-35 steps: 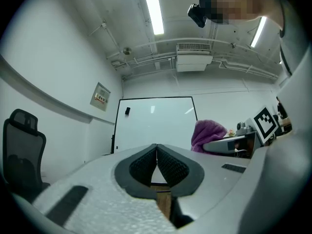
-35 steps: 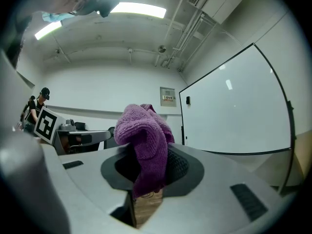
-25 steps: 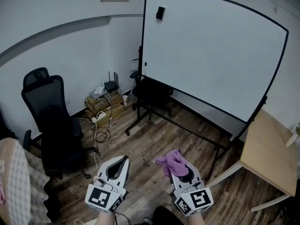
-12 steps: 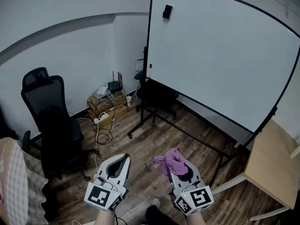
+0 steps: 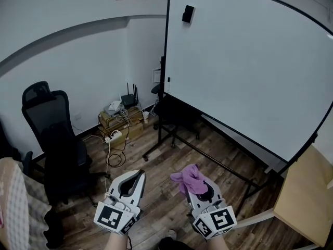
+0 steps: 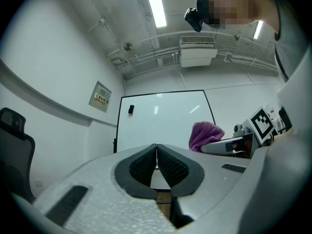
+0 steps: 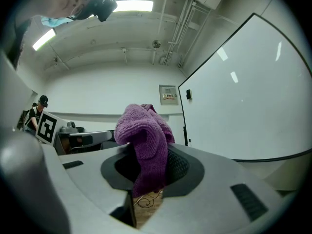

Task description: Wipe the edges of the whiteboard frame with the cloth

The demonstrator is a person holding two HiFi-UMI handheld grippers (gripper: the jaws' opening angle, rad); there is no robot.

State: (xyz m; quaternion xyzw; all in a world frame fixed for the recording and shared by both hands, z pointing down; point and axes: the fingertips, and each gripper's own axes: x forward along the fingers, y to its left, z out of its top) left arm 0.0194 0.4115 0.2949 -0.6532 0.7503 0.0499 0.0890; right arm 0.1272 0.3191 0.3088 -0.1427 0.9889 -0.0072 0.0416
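Approach: right hand-held gripper [image 5: 196, 185] clenched on the purple cloth [image 5: 189, 178], left hand-held gripper [image 5: 138, 176] closed on nothing; whiteboard frame [image 5: 167, 61] well apart ahead; best to lead with the cloth's protruding fold and press it squarely along the black edge

Fuzzy purple terry cloth [image 7: 144, 135] bunches between the right gripper's [image 5: 200, 190] jaws, which are matt grey plastic with ribbed black pads [image 7: 178, 165]. Ahead of the jaws, the white whiteboard [image 5: 244, 61] looks glossy and smooth, its thin black frame [image 5: 166, 61] matt. Beneath them, a wood-plank floor [image 5: 166, 165].
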